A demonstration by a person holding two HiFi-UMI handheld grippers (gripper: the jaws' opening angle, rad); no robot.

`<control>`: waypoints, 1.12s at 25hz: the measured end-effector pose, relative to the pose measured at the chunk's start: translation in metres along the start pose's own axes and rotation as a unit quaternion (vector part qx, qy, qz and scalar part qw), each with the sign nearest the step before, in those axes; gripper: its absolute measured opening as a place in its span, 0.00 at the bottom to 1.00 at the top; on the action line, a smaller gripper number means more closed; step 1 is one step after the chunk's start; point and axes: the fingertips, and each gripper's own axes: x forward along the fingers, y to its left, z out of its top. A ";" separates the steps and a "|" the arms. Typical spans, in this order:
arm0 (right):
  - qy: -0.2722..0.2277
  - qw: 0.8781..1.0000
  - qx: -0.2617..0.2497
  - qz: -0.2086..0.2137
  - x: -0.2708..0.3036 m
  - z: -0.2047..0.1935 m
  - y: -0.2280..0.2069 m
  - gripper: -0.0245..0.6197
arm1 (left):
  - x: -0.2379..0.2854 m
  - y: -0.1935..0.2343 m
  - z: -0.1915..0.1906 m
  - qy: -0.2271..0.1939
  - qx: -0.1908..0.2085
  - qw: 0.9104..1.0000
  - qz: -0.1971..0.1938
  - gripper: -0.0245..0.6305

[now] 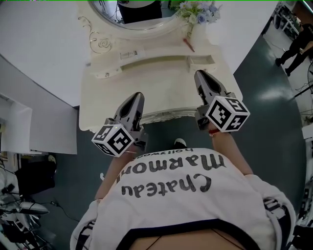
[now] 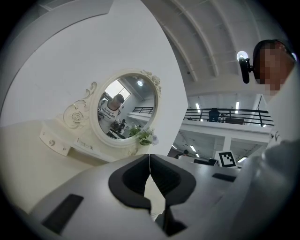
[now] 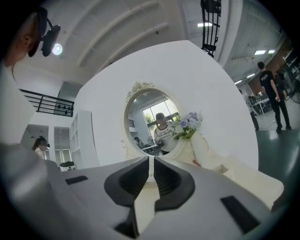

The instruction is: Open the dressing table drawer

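Overall: a person [image 1: 195,200] in a white lettered T-shirt stands at the front of a cream dressing table [image 1: 161,93], with one gripper in each hand.
Left gripper [image 1: 137,96]: held level over the table's near edge, left of centre. Its jaws are pressed together with nothing between them.
Right gripper [image 1: 200,73]: reaches further in over the table top, on the right side. Its jaws are closed to a thin slit and hold nothing.
Drawer: a small drawer [image 1: 104,74] with a round knob sits in the raised shelf left of the mirror. It looks closed and is well apart from both grippers. The table's front below the scalloped edge is hidden from above.
Mirror [image 2: 123,110]: oval with a carved cream frame, at the back of the table.
Flowers [image 1: 198,10]: a pale bunch at the mirror's right side.
Red stick [image 1: 189,45]: lies on the shelf just below the flowers.
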 end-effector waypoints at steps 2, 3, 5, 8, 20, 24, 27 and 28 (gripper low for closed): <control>0.003 1.000 -0.017 -0.008 -0.009 -0.005 0.004 0.11 | -0.005 -0.005 -0.002 0.002 0.006 1.000 -0.002 0.07; 0.006 1.000 -0.022 -0.012 -0.014 -0.009 0.005 0.11 | -0.009 -0.007 -0.003 0.004 0.010 1.000 -0.003 0.07; 0.014 0.999 -0.027 -0.018 -0.022 -0.018 0.006 0.11 | -0.016 -0.011 -0.007 0.007 0.015 1.000 -0.001 0.07; 0.027 0.999 -0.026 -0.024 -0.031 -0.032 0.008 0.11 | -0.027 -0.014 -0.014 0.012 0.015 1.000 0.003 0.07; 0.069 0.997 -0.031 -0.026 -0.042 -0.065 0.017 0.11 | -0.043 -0.013 -0.035 0.023 -0.001 1.000 0.009 0.07; 0.078 0.996 -0.029 -0.025 -0.045 -0.074 0.018 0.11 | -0.046 -0.013 -0.043 0.028 -0.007 1.000 0.011 0.07; 0.085 0.996 -0.029 -0.026 -0.049 -0.080 0.017 0.11 | -0.047 -0.014 -0.048 0.032 -0.009 0.999 0.010 0.07; 0.087 0.995 -0.029 -0.028 -0.050 -0.082 0.016 0.11 | -0.048 -0.015 -0.049 0.033 -0.009 0.999 0.009 0.07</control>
